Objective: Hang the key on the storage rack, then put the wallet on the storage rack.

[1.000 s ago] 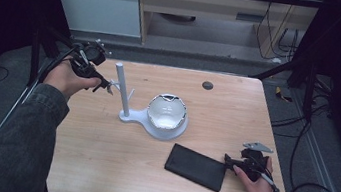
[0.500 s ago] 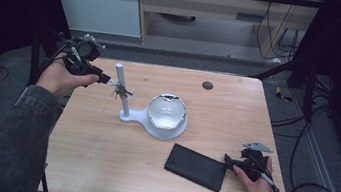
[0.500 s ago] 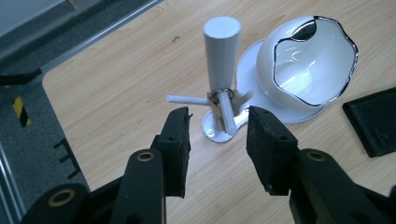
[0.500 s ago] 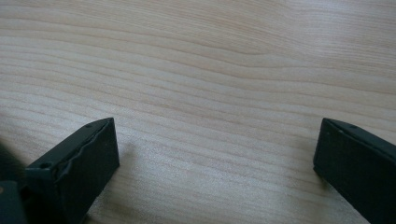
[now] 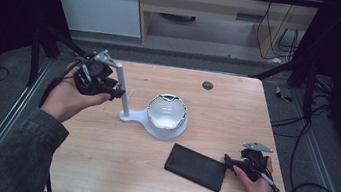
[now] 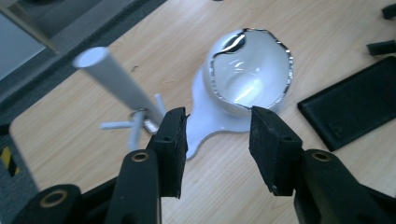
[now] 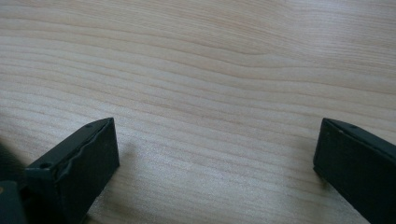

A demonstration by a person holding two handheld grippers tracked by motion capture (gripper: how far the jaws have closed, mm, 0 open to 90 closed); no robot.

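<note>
A white stand lies mid-table: a tall white post (image 5: 122, 86) with small side pegs rises from a flat base (image 5: 137, 117) that carries a shiny, glassy dome (image 5: 167, 111). My left gripper (image 5: 118, 92) hovers just left of the post, open and holding nothing. In the left gripper view its jaws (image 6: 217, 135) frame the base, with the post (image 6: 116, 81) at the left and the dome (image 6: 252, 74) beyond. A black flat case (image 5: 196, 167) lies at the front right. My right gripper (image 5: 228, 160) rests by the case's right end, open; its jaws (image 7: 215, 158) stand wide apart, low over bare wood.
A small dark disc (image 5: 207, 85) sits near the wooden table's far edge (image 5: 187, 71). Black frame bars and cables run beside the table on both sides. The black case (image 6: 350, 102) appears at the right of the left gripper view.
My left gripper first drew back to the left, then came right and forward up to the post. The right hand and its gripper have stayed where they were.
</note>
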